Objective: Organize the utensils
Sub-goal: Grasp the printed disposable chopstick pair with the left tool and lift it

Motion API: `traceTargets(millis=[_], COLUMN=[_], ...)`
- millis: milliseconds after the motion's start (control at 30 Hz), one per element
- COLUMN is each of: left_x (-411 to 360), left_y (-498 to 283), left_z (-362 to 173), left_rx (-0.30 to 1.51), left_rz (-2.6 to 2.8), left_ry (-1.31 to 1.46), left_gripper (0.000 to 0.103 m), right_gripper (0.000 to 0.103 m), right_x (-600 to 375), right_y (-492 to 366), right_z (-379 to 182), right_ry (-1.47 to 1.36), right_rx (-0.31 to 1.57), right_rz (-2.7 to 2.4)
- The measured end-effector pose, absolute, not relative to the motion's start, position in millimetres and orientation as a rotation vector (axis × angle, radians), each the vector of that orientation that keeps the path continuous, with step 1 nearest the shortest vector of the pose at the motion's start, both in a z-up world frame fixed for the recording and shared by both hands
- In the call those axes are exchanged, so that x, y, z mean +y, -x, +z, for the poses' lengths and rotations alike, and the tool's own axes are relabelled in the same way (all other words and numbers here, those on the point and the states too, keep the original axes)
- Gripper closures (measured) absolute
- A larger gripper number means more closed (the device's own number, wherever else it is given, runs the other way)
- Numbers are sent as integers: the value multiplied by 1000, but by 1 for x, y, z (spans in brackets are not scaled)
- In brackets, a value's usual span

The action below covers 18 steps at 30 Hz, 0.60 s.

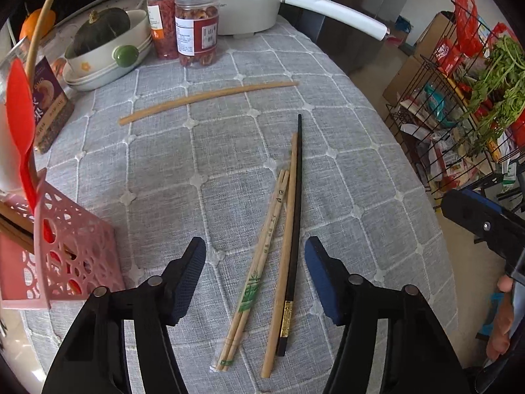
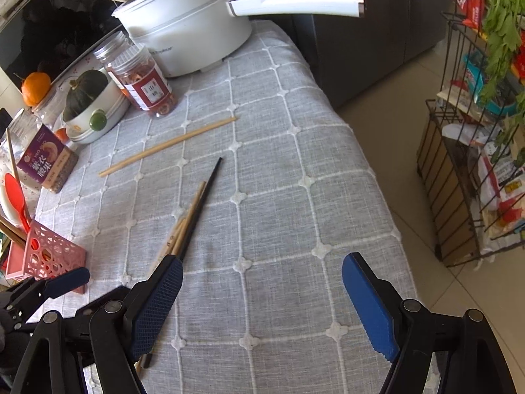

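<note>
Several chopsticks lie on the grey checked cloth: a black one (image 1: 294, 229), a plain wooden one (image 1: 283, 249), a wrapped bamboo pair (image 1: 259, 272) and a single wooden one farther back (image 1: 206, 97). My left gripper (image 1: 256, 275) is open, low over the bundle, with its jaws on either side of it. A pink perforated utensil holder (image 1: 65, 256) at the left holds a red spoon (image 1: 21, 124) and sticks. My right gripper (image 2: 262, 295) is open and empty above bare cloth, right of the black chopstick (image 2: 200, 210). The far stick (image 2: 167, 146) and holder (image 2: 52, 256) show in the right wrist view too.
At the back stand a white pot with a long handle (image 1: 249, 0), two jars (image 1: 197, 29), stacked bowls with a green squash (image 1: 108, 49) and a purple packet (image 1: 49, 105). A wire rack of groceries (image 1: 459, 98) stands on the floor beyond the table's right edge.
</note>
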State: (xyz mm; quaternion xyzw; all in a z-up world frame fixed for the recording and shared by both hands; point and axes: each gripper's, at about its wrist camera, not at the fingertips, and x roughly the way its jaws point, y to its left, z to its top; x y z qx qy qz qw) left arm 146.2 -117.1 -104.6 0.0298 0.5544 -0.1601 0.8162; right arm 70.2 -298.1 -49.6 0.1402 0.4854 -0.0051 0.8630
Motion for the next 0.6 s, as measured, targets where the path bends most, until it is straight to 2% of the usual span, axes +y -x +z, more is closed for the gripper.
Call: traceTargets(millis=[33,100,200,533,600], left_x=[-119,-122,-127,-141,-143], left_y=[-151,-158,-166,-178,-177], left_z=[-109,-117,-129,-141,-141], left_rx=[1185,1195,1211,1202,1199], left_rz=[-340,-345,-358,-372,-372], left_ry=[-63,-55,-51,-96,-106], left_gripper=[51,67,76,84,88], right_gripper=[19,19,19,19,19], right_x=[-300,-302,-304,-307,-307], right_y=[-70,-71,-72,-74,-75], right_z=[-51,-54,-57,-62,-63], right_ry=[-295,-292,-282,-276,-276], right_rx=[1023,1034,1045,1062,1065], right_rz=[-10,-8,-7,-7,-9])
